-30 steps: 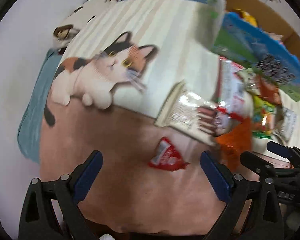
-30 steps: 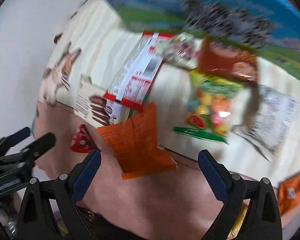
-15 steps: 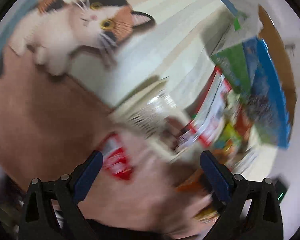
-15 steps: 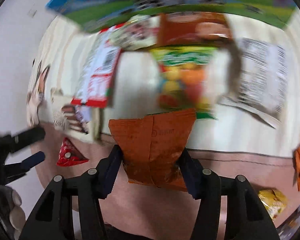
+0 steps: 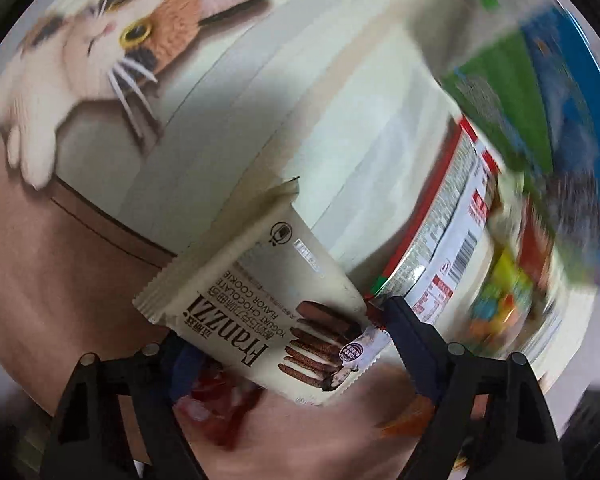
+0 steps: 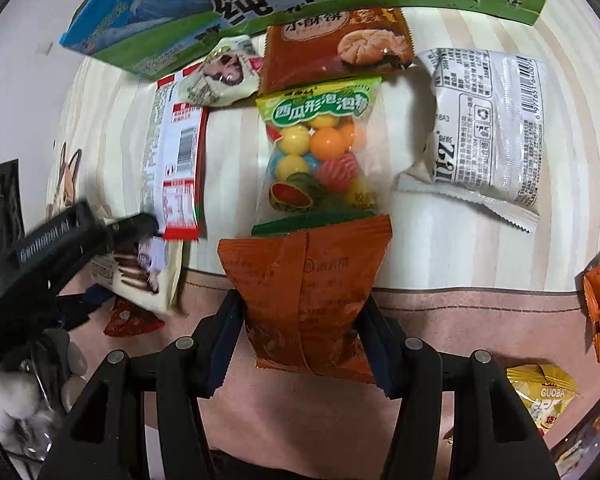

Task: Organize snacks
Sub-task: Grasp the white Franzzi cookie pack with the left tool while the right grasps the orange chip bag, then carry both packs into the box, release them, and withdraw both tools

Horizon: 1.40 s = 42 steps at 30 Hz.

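Jaws of our right gripper [image 6: 304, 344] pinch the orange packet [image 6: 306, 292] by its near end for lifting, while our left gripper [image 5: 284, 344], just closing, straddles the cookie packet [image 5: 268, 316] lying on the cat-print mat [image 5: 260, 92].

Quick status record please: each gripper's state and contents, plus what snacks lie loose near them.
left gripper: jaws have just been closing around the Franzzi cookie packet; contact unclear
right gripper: shut on the orange packet
beyond orange packet: gumball bag, milk carton box
right side: white packet
beside the cookie packet: small red packet
surface: cat-print cloth
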Each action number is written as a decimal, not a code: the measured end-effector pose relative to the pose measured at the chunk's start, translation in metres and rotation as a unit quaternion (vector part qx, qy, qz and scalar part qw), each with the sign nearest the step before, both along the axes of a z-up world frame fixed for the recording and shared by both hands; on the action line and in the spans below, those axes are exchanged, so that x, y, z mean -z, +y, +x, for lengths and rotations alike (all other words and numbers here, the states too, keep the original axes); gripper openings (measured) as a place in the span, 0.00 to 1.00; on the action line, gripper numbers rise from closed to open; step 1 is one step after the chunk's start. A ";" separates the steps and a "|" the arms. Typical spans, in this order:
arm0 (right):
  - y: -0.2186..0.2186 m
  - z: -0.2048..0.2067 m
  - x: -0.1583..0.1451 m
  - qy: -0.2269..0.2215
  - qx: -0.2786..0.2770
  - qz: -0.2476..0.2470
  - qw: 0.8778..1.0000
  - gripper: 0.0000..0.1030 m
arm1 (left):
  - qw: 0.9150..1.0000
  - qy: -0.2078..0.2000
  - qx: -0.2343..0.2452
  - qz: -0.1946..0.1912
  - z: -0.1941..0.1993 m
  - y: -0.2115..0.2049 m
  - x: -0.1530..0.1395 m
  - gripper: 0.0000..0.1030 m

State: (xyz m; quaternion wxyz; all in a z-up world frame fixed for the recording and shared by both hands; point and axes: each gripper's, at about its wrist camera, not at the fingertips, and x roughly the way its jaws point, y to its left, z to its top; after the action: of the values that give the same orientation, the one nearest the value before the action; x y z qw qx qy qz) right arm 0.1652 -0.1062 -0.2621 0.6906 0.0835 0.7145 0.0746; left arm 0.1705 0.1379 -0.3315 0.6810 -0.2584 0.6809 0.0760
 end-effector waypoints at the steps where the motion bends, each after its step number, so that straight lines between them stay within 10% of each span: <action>1: 0.001 -0.001 0.000 0.003 -0.003 0.000 1.000 0.57 | 1.000 0.003 0.019 0.009 -0.001 -0.004 -0.001 0.81; 5: 0.013 -0.004 0.005 0.009 -0.008 0.002 1.000 0.58 | 0.999 0.023 0.023 0.004 -0.015 0.000 0.002 0.81; 13: 0.037 -0.006 0.016 0.013 -0.024 -0.007 1.000 0.58 | 0.989 0.024 -0.131 -0.068 -0.022 0.024 0.010 0.80; 15: 0.041 -0.008 0.017 0.012 -0.032 -0.012 0.999 0.57 | 0.995 0.017 -0.087 -0.036 -0.016 0.009 0.003 0.59; 18: 0.045 -0.015 0.015 0.016 -0.055 -0.026 0.998 0.57 | 0.999 -0.009 0.030 0.028 -0.010 -0.027 -0.014 0.59; 24: 0.033 -0.031 0.012 0.020 -0.081 -0.044 0.996 0.57 | 0.973 -0.021 0.219 0.075 -0.017 -0.109 -0.020 0.60; 30: 0.022 -0.042 0.019 0.034 -0.048 -0.016 0.998 0.79 | 0.983 0.015 0.179 0.044 -0.021 -0.119 0.001 0.67; 39: 0.012 -0.064 0.016 0.026 -0.040 -0.022 0.999 0.78 | 0.990 0.014 0.133 0.036 -0.052 -0.107 0.005 0.70; 42: 0.005 -0.069 0.020 0.012 -0.043 -0.030 0.999 0.58 | 0.991 0.002 0.123 0.053 -0.081 -0.059 0.006 0.55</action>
State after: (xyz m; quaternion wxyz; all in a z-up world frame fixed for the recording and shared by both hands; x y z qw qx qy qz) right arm 0.0963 -0.1014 -0.2819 0.6803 0.0330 0.7275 0.0820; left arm 0.0895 0.0792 -0.3375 0.6965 -0.1364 0.7039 0.0279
